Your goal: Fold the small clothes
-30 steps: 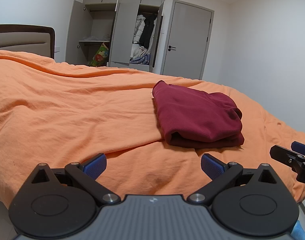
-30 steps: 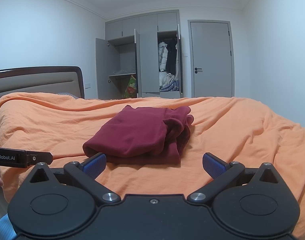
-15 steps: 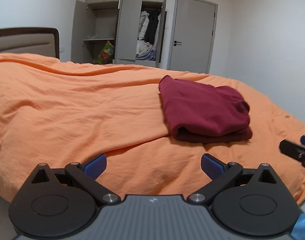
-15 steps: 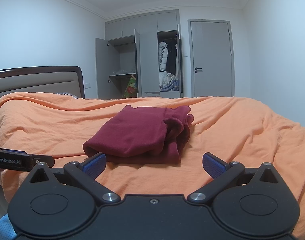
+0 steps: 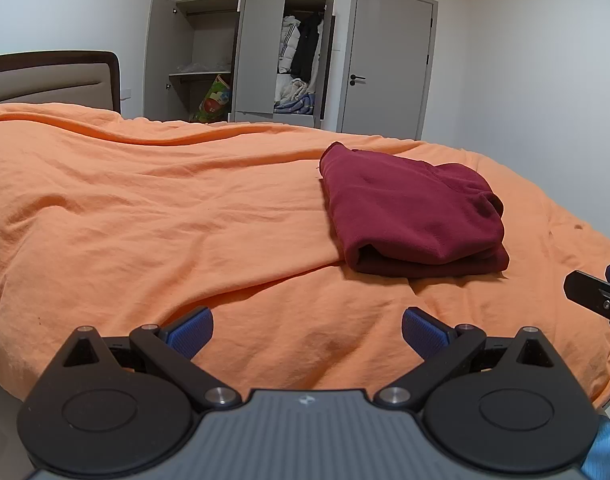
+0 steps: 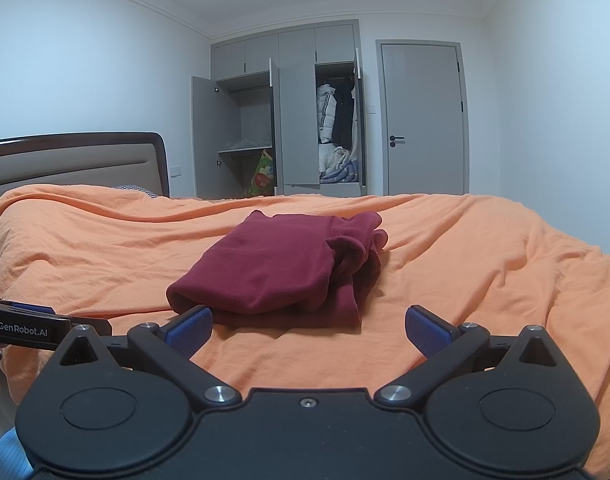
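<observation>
Since the dark red fleece garment (image 6: 281, 268) already lies folded flat on the orange cotton bedspread (image 5: 145, 216), left gripper (image 5: 307, 330) and right gripper (image 6: 308, 330) hover short of it, jaws wide, empty.

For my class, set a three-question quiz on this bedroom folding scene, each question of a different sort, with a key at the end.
1. True or false: the dark red garment lies folded on the orange bedcover.
2. Multiple choice: the left gripper is A) shut on the garment, B) open and holding nothing, C) out of view.
3. Fill in: behind the bed, the doors of the grey ____ stand open, while the room door is closed.

Key: 1 true; 2 B; 3 wardrobe. The right gripper is open too, just short of the garment's near edge.
</observation>
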Available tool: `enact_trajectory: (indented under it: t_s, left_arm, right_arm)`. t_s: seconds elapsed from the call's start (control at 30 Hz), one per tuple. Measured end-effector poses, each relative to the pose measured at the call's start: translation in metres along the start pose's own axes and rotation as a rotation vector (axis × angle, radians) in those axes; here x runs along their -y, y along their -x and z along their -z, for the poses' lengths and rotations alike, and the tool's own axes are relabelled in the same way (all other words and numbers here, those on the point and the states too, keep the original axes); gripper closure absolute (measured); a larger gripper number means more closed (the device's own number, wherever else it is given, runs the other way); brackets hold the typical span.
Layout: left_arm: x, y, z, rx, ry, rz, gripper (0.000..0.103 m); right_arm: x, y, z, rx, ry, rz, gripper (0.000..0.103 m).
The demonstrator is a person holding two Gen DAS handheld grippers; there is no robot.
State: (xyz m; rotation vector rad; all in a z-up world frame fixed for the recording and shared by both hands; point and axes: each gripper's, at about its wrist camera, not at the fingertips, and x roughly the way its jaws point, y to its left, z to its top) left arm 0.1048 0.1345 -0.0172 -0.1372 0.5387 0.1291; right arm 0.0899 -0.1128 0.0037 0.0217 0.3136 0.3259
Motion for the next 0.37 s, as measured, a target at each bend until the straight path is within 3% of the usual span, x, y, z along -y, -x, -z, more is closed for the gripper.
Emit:
enact_trajectory:
  t_s: [0.37]
  left_arm:
    - [0.0011, -0.0002, 0.0002, -0.001, -0.005, -0.001, 0.000]
  right_arm:
    - [-0.0001, 0.0002, -0.0001, 0.000, 0.000, 0.000, 0.001]
